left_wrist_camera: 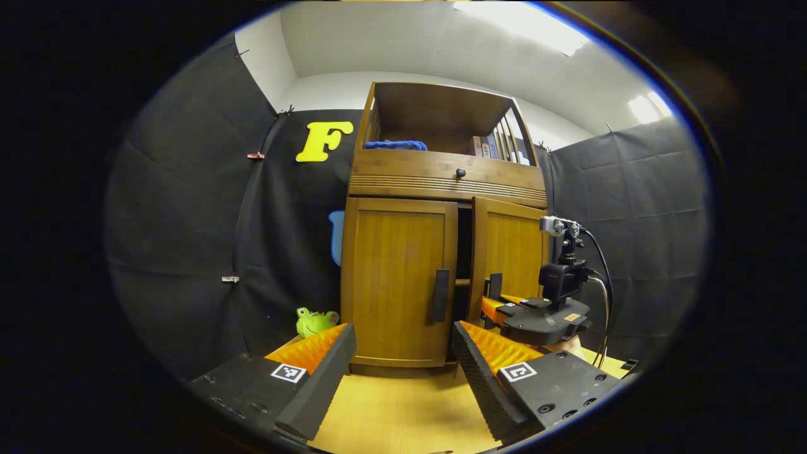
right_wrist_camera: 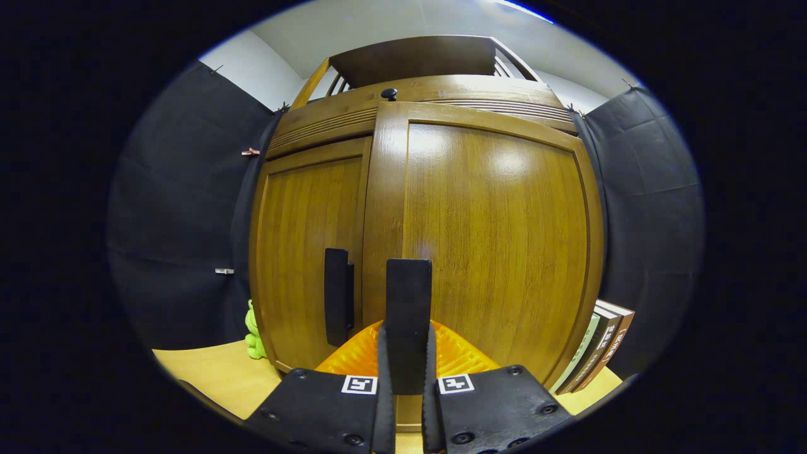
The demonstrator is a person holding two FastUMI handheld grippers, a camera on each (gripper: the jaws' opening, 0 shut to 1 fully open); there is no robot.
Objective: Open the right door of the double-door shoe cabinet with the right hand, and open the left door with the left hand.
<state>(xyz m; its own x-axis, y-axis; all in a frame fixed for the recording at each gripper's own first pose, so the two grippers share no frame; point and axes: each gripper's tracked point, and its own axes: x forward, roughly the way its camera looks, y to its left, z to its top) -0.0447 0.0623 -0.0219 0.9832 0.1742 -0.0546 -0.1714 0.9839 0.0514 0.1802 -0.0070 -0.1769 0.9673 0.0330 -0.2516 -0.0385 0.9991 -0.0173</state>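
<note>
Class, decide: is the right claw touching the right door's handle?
Touching. The right gripper view shows the right claw with both fingers pressed against the right door's handle, no gap either side.

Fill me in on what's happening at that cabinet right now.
A person is working a wooden shoe cabinet with two handheld grippers. The right gripper is clamped on the black handle of the right door, which stands slightly ajar, a dark gap showing between the doors in the left gripper view. The left gripper hangs open in front of the left door, which looks shut, its handle untouched.
</note>
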